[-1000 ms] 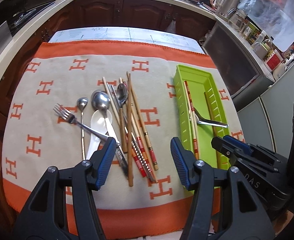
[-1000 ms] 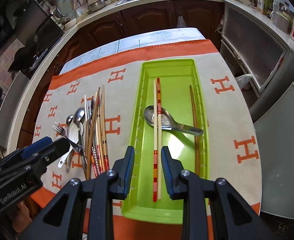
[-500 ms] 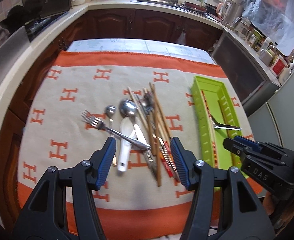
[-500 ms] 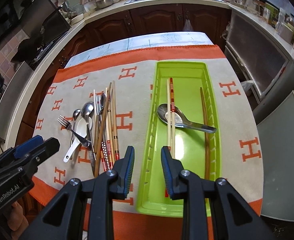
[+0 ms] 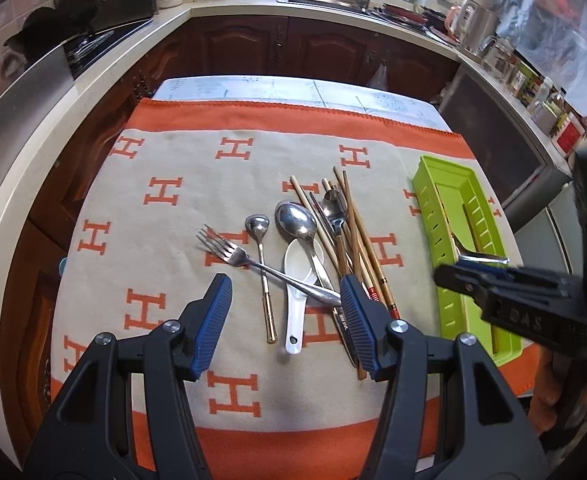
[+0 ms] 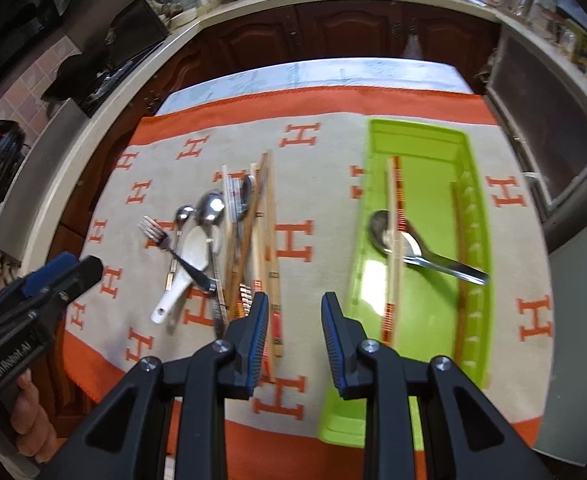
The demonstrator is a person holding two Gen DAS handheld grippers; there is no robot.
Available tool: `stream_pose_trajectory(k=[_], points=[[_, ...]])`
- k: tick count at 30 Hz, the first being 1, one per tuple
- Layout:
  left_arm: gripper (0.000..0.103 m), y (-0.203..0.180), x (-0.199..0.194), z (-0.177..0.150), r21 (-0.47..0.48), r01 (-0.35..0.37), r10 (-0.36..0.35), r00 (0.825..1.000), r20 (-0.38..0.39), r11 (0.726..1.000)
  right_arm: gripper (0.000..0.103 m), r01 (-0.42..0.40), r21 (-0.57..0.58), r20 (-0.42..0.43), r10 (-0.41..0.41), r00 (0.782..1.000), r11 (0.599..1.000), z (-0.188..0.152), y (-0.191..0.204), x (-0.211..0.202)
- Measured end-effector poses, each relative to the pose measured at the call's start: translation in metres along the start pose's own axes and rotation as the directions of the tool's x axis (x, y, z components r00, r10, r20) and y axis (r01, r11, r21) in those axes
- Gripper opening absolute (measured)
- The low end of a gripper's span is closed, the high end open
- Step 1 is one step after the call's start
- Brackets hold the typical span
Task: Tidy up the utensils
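A pile of utensils lies on the cloth: a fork (image 5: 229, 254), a small gold-handled spoon (image 5: 259, 240), a large steel spoon (image 5: 295, 220), a white ceramic spoon (image 5: 299, 280) and several chopsticks (image 5: 357, 240). My left gripper (image 5: 285, 312) is open and empty above the near ends of the fork and spoons. The green tray (image 6: 469, 240) holds a steel spoon (image 6: 417, 252) and chopsticks (image 6: 395, 240). My right gripper (image 6: 295, 336) is open and empty, over the cloth between the pile (image 6: 229, 240) and the tray.
The orange-and-beige cloth (image 5: 173, 200) covers the table. Kitchen counters (image 5: 93, 80) wrap around the far and left sides; a sink and jars line the back right. The right gripper's body (image 5: 525, 300) shows over the tray (image 5: 441, 208) in the left wrist view.
Both grippers have shifted left and pulled back. The left one now frames the fork and spoons; the right one has left the tray and sits over the gap beside the chopsticks.
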State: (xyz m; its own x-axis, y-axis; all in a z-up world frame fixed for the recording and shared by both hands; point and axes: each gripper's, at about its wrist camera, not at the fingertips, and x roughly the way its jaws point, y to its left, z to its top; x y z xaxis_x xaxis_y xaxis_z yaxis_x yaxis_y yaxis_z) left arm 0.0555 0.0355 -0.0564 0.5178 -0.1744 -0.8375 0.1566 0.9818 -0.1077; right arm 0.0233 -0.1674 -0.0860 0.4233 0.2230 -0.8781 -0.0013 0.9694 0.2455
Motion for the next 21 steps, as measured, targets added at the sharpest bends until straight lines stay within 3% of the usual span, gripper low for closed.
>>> stream_pose_trajectory(k=[5,10,21], points=[[0.049,-0.008,0.021,0.004,0.038,0.025,-0.023,0.999,-0.044,0.999,0.027,-0.060,-0.004,-0.041,0.059,0.997,0.998,0.017,0.005,0.021],[0.032,-0.010,0.048,0.008,0.061,0.032,-0.026,0.995,-0.097,0.998,0.027,-0.107,0.032,-0.111,0.110,0.988,0.994,0.036,0.002,0.050],[0.030,0.004,0.067,0.010,0.027,0.037,-0.033,0.990,-0.135,0.999,0.027,-0.166,0.091,-0.210,0.182,0.961,0.982,0.057,0.008,0.104]])
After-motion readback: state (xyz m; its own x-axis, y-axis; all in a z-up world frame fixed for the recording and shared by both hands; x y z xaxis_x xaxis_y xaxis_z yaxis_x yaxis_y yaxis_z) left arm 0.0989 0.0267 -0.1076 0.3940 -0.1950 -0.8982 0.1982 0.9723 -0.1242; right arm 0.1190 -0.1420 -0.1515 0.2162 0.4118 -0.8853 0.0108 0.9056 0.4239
